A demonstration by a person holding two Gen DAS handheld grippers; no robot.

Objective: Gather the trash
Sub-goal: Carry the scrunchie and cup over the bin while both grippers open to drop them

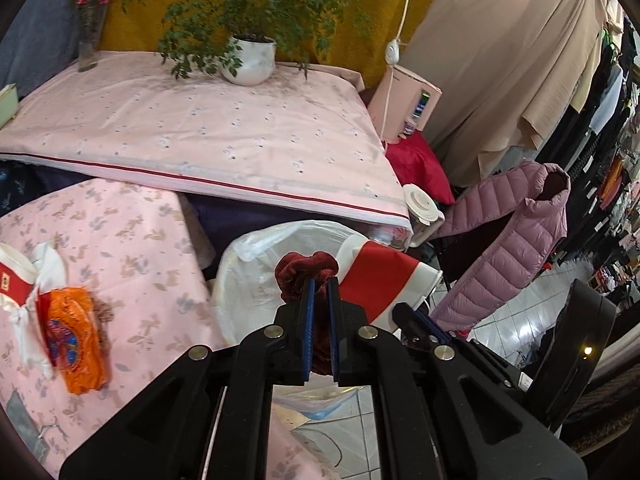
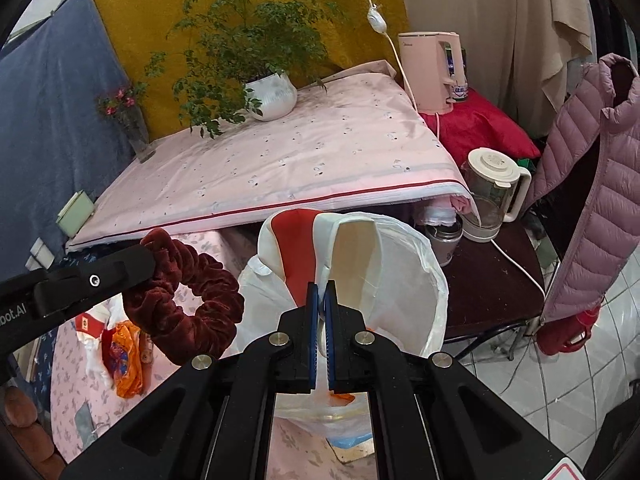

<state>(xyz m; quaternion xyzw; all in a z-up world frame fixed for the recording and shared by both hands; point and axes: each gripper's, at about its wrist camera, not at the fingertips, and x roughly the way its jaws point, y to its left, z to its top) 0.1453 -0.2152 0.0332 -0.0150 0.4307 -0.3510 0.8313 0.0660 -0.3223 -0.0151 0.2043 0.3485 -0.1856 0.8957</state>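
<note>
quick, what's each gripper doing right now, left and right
Left gripper: shut on the dark red scrunchie.
Right gripper: shut on the white bag's rim.

A potted plant [image 2: 272, 94] and flower vase [image 2: 134, 128] stand on the pink-clothed tabletop [image 2: 300, 160]. A pink puffer jacket [image 2: 592, 184] hangs beside a kettle [image 2: 494, 192].

Plush, velvety dark-red cloth on the scrunchie [image 2: 188, 300]; thin, translucent, crinkled plastic on the trash bag [image 2: 416, 280]. Matt black plastic with ribbed blue pads on the left hand-held gripper [image 1: 320, 300]. Glossy orange wrapper [image 1: 76, 344]; soft printed cotton over the tabletop [image 1: 132, 240].
</note>
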